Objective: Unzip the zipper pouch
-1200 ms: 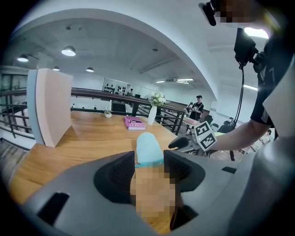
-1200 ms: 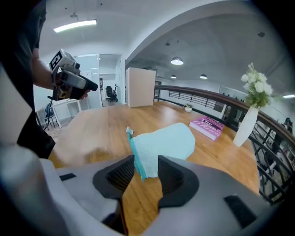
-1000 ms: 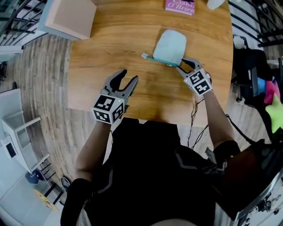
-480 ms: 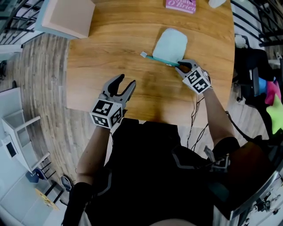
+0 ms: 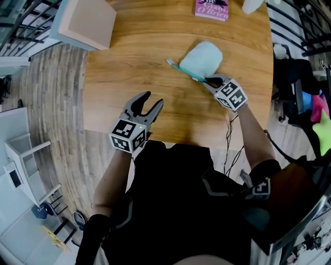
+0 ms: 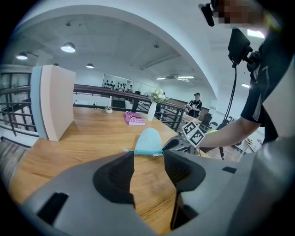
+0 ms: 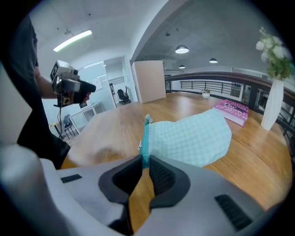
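Observation:
A pale mint zipper pouch [image 5: 201,57] lies on the wooden table [image 5: 129,62], its teal zipper edge [image 5: 186,72] facing left. My right gripper [image 5: 209,79] is at the pouch's near end. Its jaws have just been closing, and they now pinch the end of the zipper edge [image 7: 145,133], as the right gripper view [image 7: 144,161] shows. A small pull [image 7: 139,146] hangs beside the strip. My left gripper [image 5: 147,98] hovers open near the table's front edge, well short of the pouch [image 6: 148,142]. Nothing is between its jaws in the left gripper view [image 6: 148,161].
A pink book [image 5: 211,8] lies at the table's far edge, with a white vase [image 7: 271,108] beside it. A beige box [image 5: 85,23] stands at the far left corner. Railings and a chair with coloured items [image 5: 315,114] are to the right of the table.
My right gripper slid onto the pouch's near end and its jaws narrowed around the zipper edge. The pouch turned slightly on the table. The left gripper stayed about where it was.

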